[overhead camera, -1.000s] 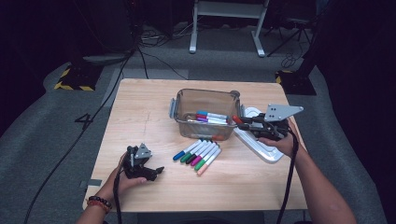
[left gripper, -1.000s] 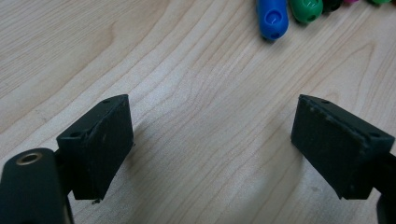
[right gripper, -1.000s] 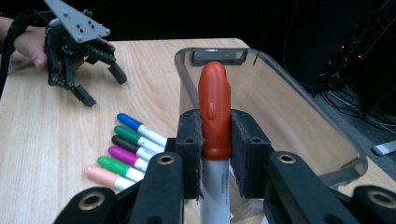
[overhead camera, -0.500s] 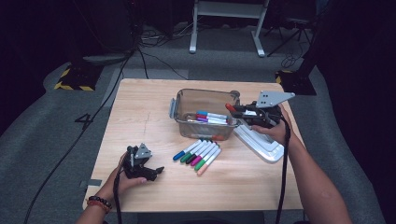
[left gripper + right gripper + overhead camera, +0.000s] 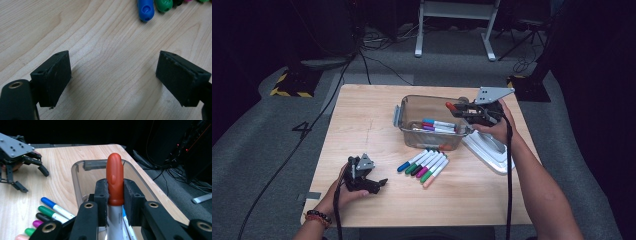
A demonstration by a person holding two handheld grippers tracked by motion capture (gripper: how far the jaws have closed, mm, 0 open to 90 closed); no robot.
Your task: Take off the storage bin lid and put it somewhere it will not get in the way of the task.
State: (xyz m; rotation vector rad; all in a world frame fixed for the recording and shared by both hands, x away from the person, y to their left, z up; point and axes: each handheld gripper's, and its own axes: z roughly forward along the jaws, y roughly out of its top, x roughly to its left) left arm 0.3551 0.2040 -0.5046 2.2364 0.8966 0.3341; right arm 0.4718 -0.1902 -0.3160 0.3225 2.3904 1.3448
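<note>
My right gripper [image 5: 460, 110] is shut on a red-capped marker [image 5: 451, 106], holding it over the right end of a clear plastic bin [image 5: 412, 99]. In the right gripper view the red cap [image 5: 115, 177] stands up between the pads [image 5: 101, 195], with the bin [image 5: 77, 167] just beyond. A few markers [image 5: 439, 125] lie inside the bin. Several more markers [image 5: 424, 165] lie in a row on the table in front of it. My left gripper [image 5: 379, 184] rests near the table's front left, open, with bare wood between its jaws [image 5: 113, 75]. A blue cap [image 5: 145, 8] and a green cap [image 5: 163, 4] lie just ahead of it.
A white lid [image 5: 489, 150] lies on the table to the right of the bin, under my right forearm. The wooden table [image 5: 362, 125] stands on grey carpet, with cables and a stand's legs beyond its far edge.
My right gripper has carried the red marker left and upward, from beside the bin to over its right end. The left gripper has stayed still.
</note>
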